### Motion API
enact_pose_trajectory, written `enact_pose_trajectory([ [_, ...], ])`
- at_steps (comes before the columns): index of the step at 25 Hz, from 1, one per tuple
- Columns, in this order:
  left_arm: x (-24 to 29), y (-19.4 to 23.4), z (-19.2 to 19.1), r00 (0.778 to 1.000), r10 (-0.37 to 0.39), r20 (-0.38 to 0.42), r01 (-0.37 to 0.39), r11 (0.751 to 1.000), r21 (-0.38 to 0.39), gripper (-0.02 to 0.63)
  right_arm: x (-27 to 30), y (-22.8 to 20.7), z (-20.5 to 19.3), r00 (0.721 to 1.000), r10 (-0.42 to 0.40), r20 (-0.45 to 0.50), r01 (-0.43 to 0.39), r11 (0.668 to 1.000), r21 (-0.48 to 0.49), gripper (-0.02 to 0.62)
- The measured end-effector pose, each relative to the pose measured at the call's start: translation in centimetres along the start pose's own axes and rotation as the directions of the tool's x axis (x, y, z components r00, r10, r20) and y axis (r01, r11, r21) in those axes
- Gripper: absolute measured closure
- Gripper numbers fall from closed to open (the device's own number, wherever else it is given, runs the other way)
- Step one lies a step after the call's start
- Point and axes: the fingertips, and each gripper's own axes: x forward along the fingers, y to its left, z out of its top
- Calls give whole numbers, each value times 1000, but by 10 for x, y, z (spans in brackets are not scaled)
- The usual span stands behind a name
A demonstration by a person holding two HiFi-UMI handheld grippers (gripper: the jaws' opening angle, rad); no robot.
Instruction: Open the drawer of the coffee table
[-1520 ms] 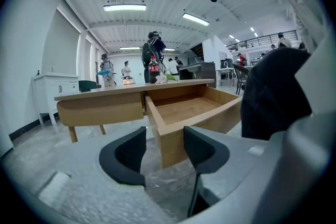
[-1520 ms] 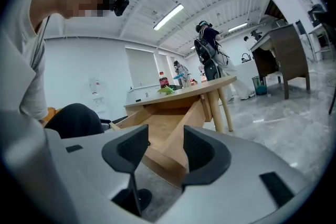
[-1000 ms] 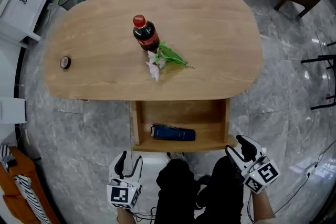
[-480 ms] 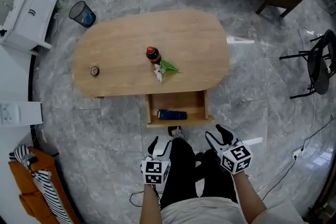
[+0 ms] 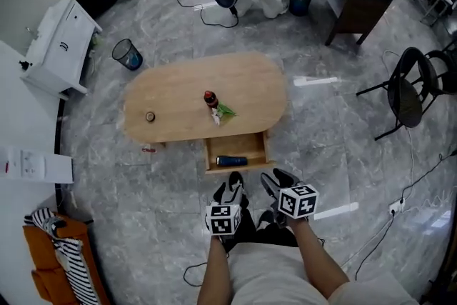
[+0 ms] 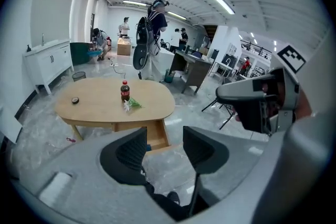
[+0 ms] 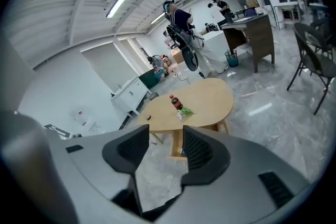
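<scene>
The oval wooden coffee table (image 5: pixel 178 118) stands on the grey floor, far below me. Its drawer (image 5: pixel 235 151) is pulled out towards me, with a dark blue flat thing (image 5: pixel 231 161) inside. A cola bottle (image 5: pixel 209 98), a flower sprig (image 5: pixel 222 111) and a small round thing (image 5: pixel 150 116) lie on the tabletop. My left gripper (image 5: pixel 230 191) and right gripper (image 5: pixel 275 182) hang high above the floor, short of the drawer, touching nothing. Both are open and empty. The right jaws have just been closing a little. The left gripper (image 6: pixel 164 152) and right gripper (image 7: pixel 165 150) both look towards the table (image 6: pixel 105 107) (image 7: pixel 205 97).
A black waste basket (image 5: pixel 128 53) and a white cabinet (image 5: pixel 61 46) stand at the far left. A dark desk (image 5: pixel 350 3) and a black chair (image 5: pixel 407 93) are at the right. Cables run over the floor. Striped and orange cloth (image 5: pixel 61 261) lies at the lower left.
The head view and both grippers have risen a long way. The table and open drawer look much smaller and farther off. The drawer and the things on the table have not moved.
</scene>
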Motion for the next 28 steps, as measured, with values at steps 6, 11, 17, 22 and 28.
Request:
enact_pose_trajectory([
  [6, -37, -26, 15, 1000, -3, 27, 1, 998, 60, 384, -26, 37, -10, 1000, -6, -3, 5, 999, -31, 419],
  [11, -68, -21, 14, 998, 34, 60, -34, 999, -10, 384, -44, 43, -24, 999, -38, 3, 38, 992, -124, 422],
  [17, -93, -23, -7, 993, 50, 104, -46, 998, -48, 387, -55, 52, -54, 999, -45, -10, 42, 979, -200, 435],
  [22, -107, -29, -21, 990, 49, 136, -38, 996, -81, 423, -64, 57, -78, 999, -47, -21, 41, 973, -229, 451],
  [28, -122, -34, -19, 983, 64, 171, -51, 996, -77, 496, -76, 65, -88, 1000, -31, -5, 28, 967, -253, 476],
])
